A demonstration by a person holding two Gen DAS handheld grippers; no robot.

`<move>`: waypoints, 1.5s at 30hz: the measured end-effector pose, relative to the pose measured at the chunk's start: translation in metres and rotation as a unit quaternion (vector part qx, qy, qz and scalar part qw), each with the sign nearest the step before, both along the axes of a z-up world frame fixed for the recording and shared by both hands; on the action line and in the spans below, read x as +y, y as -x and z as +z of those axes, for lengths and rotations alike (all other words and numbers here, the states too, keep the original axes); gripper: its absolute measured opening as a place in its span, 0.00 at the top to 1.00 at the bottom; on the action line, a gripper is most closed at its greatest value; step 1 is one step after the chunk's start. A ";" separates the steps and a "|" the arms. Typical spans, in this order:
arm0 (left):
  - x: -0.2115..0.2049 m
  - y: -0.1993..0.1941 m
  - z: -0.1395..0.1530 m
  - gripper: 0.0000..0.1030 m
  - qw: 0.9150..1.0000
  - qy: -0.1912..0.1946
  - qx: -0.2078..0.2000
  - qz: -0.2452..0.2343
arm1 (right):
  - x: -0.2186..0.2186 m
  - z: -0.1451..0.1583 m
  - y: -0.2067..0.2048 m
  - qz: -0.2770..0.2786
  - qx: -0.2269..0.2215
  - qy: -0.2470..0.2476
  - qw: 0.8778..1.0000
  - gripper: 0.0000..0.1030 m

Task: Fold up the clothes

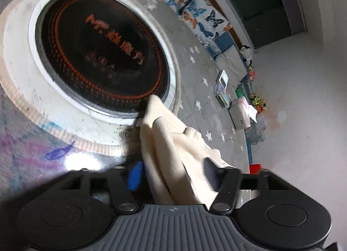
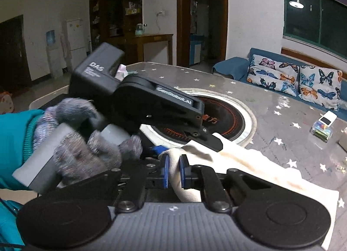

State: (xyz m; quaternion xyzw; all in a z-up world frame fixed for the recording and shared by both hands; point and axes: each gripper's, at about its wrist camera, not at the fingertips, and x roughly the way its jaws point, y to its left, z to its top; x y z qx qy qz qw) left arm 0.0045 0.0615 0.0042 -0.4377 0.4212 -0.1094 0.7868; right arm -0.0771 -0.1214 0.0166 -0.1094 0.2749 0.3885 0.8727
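Soft matt cream cloth (image 2: 249, 164), glossy tabletop (image 2: 282, 121), fuzzy knitted glove (image 2: 86, 153)

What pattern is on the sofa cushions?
Colourful butterflies on white sofa cushions, clearest in the right wrist view.

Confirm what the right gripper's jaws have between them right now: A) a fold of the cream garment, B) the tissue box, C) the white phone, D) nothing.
A: in the right wrist view the right gripper has its blue-padded jaws closed on a bunched fold of the cream garment lying on the table.
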 end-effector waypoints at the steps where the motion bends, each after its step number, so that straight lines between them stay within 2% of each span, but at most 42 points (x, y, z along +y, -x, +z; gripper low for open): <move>1: 0.000 -0.001 -0.002 0.60 1.000 0.002 0.003 0.001 | -0.001 -0.001 -0.001 -0.001 0.004 -0.002 1.000 0.91; 2: 0.000 -0.002 -0.004 0.69 1.000 0.001 0.005 0.000 | -0.002 -0.001 -0.002 -0.002 0.009 -0.004 1.000 0.88; 4: 0.000 -0.002 -0.006 0.76 1.000 -0.007 0.005 -0.001 | -0.005 -0.002 -0.004 -0.004 0.017 -0.007 1.000 0.85; 8: -0.002 -0.001 -0.005 0.78 1.000 -0.024 -0.005 -0.006 | -0.028 0.000 -0.010 -0.048 0.028 -0.026 0.998 0.82; 12: -0.005 0.001 -0.002 0.78 0.999 -0.045 -0.016 -0.013 | -0.069 -0.006 -0.026 -0.129 0.032 -0.025 0.991 0.80; 16: -0.011 0.002 0.002 0.78 0.996 -0.075 -0.031 -0.020 | -0.113 -0.017 -0.046 -0.217 0.038 -0.017 0.975 0.70; 19: -0.014 0.002 0.005 0.78 0.995 -0.089 -0.038 -0.023 | -0.146 -0.026 -0.061 -0.281 0.042 -0.013 0.959 0.69; 23: -0.019 0.001 0.010 0.78 0.992 -0.113 -0.049 -0.028 | -0.175 -0.041 -0.080 -0.331 0.057 -0.024 0.942 0.59; 26: -0.022 0.001 0.013 0.78 0.989 -0.130 -0.056 -0.033 | -0.182 -0.051 -0.090 -0.341 0.079 -0.042 0.936 0.59; 30: -0.028 0.001 0.017 0.79 0.985 -0.156 -0.067 -0.040 | -0.183 -0.059 -0.095 -0.332 0.087 -0.061 0.937 0.61; 32: -0.031 0.000 0.018 0.82 0.983 -0.164 -0.070 -0.044 | -0.178 -0.060 -0.095 -0.322 0.087 -0.065 0.940 0.79; 34: -0.034 0.000 0.021 0.83 0.981 -0.172 -0.077 -0.048 | -0.175 -0.058 -0.093 -0.313 0.084 -0.068 0.943 0.87; 41: -0.052 -0.009 0.046 0.86 0.972 -0.193 -0.118 -0.069 | -0.179 -0.030 -0.075 -0.317 0.042 -0.074 0.945 0.89; 45: -0.077 -0.021 0.058 0.86 0.964 -0.203 -0.145 -0.096 | -0.191 -0.015 -0.071 -0.330 0.016 -0.068 0.941 0.90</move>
